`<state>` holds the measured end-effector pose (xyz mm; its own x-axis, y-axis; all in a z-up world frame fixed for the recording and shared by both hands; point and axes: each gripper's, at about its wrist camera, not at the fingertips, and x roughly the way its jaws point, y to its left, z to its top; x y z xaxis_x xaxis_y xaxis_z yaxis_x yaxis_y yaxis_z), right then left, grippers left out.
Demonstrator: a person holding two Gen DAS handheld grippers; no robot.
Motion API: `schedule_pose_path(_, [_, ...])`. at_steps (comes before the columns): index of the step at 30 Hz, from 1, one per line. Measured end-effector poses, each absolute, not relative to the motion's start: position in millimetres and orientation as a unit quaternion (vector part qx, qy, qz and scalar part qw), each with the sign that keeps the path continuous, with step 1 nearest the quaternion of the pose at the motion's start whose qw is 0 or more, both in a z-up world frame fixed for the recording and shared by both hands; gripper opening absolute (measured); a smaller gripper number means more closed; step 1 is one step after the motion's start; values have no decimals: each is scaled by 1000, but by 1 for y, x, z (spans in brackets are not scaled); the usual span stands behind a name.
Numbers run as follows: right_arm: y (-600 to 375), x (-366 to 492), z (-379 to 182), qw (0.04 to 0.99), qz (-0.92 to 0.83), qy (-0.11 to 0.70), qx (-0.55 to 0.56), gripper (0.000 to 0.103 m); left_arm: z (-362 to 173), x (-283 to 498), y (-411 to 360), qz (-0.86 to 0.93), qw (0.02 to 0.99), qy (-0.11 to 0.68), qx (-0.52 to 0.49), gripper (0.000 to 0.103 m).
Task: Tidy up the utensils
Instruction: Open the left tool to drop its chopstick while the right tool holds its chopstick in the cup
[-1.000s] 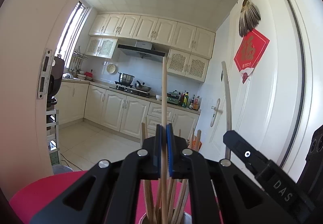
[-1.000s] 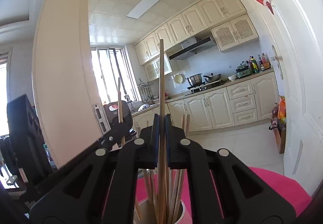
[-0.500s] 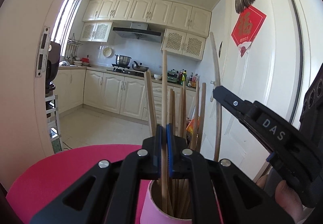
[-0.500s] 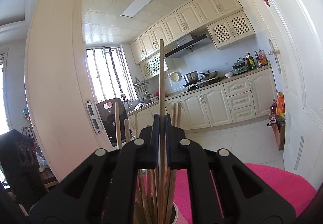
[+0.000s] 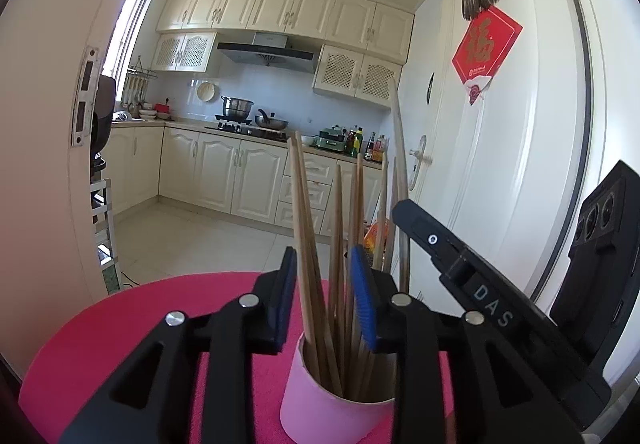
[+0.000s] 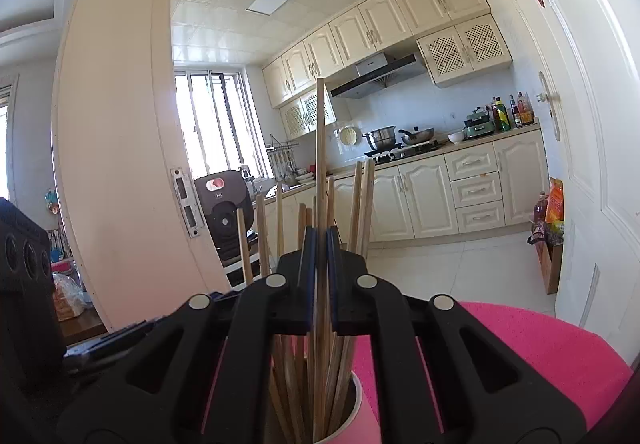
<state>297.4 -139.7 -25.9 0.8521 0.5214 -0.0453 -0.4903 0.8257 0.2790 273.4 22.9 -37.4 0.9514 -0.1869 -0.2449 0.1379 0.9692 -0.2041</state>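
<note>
**Left jaws let go over the cup, right still clamped on a chopstick**

Here is the left gripper (image 5: 326, 296), and its jaws have just been opening: the blue pads stand apart, with chopsticks (image 5: 306, 228) rising between them but neither pad pressing on any stick. Those sticks stand loose and fanned in the pink cup (image 5: 316, 408), which sits on the pink table (image 5: 120, 332) right under the fingers. Over on the right of that view comes the right gripper (image 6: 320, 248), its black arm marked DAS reaching in beside the bundle.

Switch to the right wrist camera: jaws closed tight on a single chopstick (image 6: 320, 132), which stands upright and pokes well above the others. Its lower end runs down into the cup with the rest; whether it touches the bottom cannot be told. The other sticks lean left and right around it, tips at mixed heights.

Behind it all, the kitchen: cream cabinets (image 5: 240, 176), pots on the stove (image 6: 400, 148), a white door (image 5: 500, 164) with a red paper square (image 5: 486, 44)
</note>
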Motion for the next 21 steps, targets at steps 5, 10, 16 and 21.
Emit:
schedule_pose_path(5, [-138,290,-31,954,266,68,120,6,-35,268,27,-82,982,135,-102,35])
schedule_pose_path(10, [-138,284,-34,955,265,77,110,6,-31,262,28,-82,982,133,-102,38])
schedule_pose_path(16, [-139,279,-38,956,261,87,103,6,-25,253,28,-79,983,129,-105,39])
schedule_pose_path(21, [-140,275,-40,956,260,94,95,6,-21,245,30,-74,984,127,-105,39])
